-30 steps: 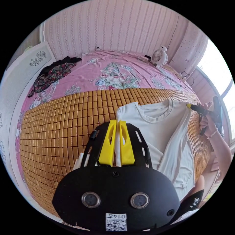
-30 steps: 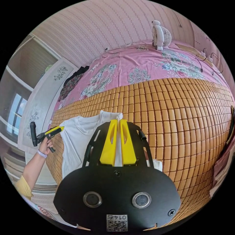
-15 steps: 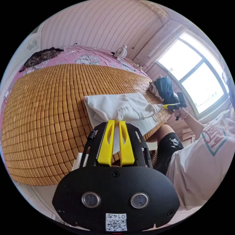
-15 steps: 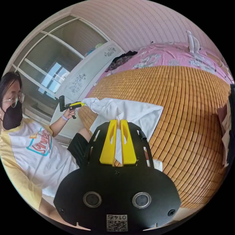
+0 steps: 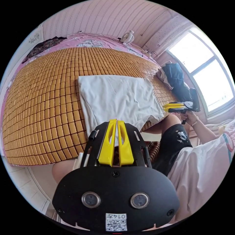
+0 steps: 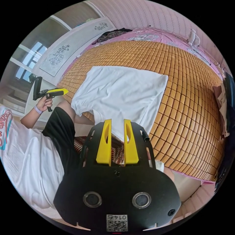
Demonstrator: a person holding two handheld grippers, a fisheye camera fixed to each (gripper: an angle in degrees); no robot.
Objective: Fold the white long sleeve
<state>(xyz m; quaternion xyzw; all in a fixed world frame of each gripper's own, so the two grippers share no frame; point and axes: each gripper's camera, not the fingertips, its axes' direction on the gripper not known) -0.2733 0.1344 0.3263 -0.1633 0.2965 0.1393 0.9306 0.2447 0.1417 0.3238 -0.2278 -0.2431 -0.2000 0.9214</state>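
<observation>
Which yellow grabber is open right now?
The right gripper: its fingers stand apart, with a gap between them. The left gripper's fingers are pressed together, away from the white long sleeve.

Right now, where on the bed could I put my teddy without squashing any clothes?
The golden bamboo mat lies bare between the folded white long sleeve shirt and the dark floral garment at the far corner. It is also bare beyond the shirt toward the small white fan. The window-side edge is crowded by a dark blue clothes pile.
</observation>
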